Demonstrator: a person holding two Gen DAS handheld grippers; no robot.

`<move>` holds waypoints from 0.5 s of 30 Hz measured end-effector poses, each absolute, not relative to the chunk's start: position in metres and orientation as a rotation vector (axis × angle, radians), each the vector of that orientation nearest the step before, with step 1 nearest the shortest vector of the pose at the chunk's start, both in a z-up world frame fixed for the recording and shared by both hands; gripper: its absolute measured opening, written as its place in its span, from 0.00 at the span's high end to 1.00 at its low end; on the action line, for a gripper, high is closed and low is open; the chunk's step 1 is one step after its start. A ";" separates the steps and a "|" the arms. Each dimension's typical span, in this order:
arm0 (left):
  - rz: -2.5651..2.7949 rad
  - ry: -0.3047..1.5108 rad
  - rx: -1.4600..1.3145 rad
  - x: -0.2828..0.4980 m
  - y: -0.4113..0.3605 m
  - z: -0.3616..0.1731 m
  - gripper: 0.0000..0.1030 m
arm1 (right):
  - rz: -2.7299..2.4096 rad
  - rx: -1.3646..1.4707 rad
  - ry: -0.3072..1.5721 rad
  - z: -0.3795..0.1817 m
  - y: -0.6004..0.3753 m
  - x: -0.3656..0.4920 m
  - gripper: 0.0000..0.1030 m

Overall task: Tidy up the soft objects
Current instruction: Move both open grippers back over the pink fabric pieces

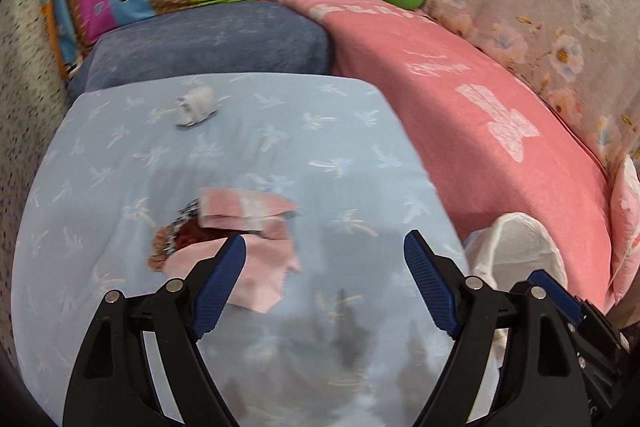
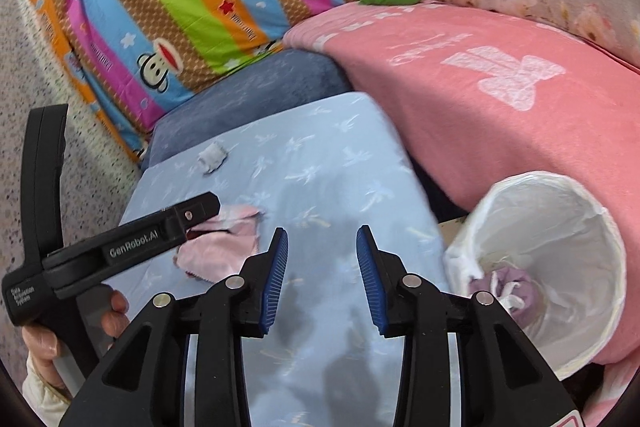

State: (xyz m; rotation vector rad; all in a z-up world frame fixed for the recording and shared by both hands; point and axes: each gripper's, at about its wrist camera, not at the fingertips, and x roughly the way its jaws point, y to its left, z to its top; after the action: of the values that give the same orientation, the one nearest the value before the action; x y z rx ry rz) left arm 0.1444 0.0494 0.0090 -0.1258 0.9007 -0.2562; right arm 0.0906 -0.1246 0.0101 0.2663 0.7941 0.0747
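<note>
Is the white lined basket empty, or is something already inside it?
Not empty. The white basket holds a purple cloth bundle at its bottom, seen through the open mouth.

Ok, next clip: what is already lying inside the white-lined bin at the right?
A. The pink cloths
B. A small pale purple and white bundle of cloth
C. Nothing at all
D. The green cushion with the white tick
B: the right wrist view looks into the white-lined bin and shows a pale purple and white bundle at its bottom, while the pink cloths lie on the light blue sheet.
</note>
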 end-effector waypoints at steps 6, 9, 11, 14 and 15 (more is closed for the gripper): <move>-0.167 0.934 -0.175 0.152 0.099 -0.008 0.25 | 0.177 0.231 0.875 -0.023 -0.075 0.112 0.56; -0.148 0.951 -0.191 0.155 0.117 -0.014 0.25 | 0.228 0.217 0.918 -0.042 -0.052 0.122 0.50; -0.127 0.960 -0.199 0.158 0.127 -0.019 0.24 | 0.257 0.203 0.949 -0.056 -0.035 0.129 0.46; -0.113 0.974 -0.214 0.162 0.141 -0.025 0.24 | 0.290 0.174 0.987 -0.075 -0.013 0.134 0.44; -0.112 0.978 -0.218 0.163 0.144 -0.027 0.24 | 0.294 0.163 1.002 -0.082 -0.006 0.137 0.44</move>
State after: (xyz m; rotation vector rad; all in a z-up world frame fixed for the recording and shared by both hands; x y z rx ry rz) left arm 0.1630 0.1443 -0.0268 -0.2177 0.9778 -0.1115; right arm 0.1370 -0.0059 -0.0819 0.1634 1.0025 0.2943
